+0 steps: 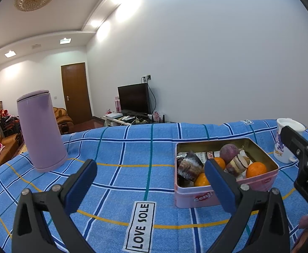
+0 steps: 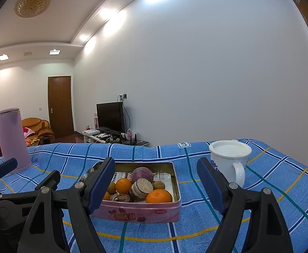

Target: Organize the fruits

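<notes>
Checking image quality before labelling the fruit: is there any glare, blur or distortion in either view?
Left wrist view: sharp, strong fisheye bending of the blue checked tablecloth, ceiling-light flare on the white wall. Right wrist view: same bending and flare; oranges in the pink rectangular tin stay evenly lit and clear.

We lose part of the pink rectangular metal tin (image 2: 137,211) behind the blue-padded left finger (image 2: 100,184) of the right gripper — its left corner and whatever lies there stay hidden. In the left wrist view, a blue-padded finger (image 1: 219,186) of the left gripper covers the tin's front wall and half of one orange fruit (image 1: 201,180). The white ceramic mug (image 1: 285,141) is partly blocked by the other black gripper (image 1: 301,154), whose body runs off the right edge. The small brownish items among the fruit (image 2: 159,185) we cannot identify — too small.
</notes>
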`<state>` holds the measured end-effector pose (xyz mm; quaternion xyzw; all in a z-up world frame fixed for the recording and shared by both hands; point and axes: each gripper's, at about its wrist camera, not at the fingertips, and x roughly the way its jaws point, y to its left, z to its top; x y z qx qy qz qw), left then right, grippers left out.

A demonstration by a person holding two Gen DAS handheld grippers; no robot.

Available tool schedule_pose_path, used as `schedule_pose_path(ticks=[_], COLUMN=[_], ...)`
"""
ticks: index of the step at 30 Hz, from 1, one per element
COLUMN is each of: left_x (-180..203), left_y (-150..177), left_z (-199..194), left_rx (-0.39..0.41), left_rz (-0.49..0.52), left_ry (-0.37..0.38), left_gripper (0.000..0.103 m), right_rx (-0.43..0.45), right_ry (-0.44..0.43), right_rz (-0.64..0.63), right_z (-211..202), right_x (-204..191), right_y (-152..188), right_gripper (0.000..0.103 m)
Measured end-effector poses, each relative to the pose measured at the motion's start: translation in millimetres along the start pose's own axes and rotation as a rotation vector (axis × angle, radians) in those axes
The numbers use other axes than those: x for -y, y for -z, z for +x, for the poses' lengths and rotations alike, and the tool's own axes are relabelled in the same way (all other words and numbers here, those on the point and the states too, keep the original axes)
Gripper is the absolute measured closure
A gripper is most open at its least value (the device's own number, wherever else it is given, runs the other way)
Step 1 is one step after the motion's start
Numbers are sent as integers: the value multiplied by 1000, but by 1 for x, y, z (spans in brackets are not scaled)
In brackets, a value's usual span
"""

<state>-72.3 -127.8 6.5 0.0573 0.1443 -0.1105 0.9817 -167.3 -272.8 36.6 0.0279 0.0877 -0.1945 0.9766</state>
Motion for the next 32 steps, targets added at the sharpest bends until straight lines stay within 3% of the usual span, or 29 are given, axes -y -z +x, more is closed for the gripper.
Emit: schedule_pose_path(ticks=[20, 32], left_x=[-6, -8], left_y=[1, 1], left_z=[3, 5], left_rx=[-28, -39], left_rz=[-29, -44], left_ry=[-22, 8], left_gripper=[0, 0], right_rx=[-15, -24], right_ry=[4, 10], right_rz=[3, 8], right_z=[2, 3], right_x=[2, 3], right_y=[2, 1], right_gripper=[22, 22])
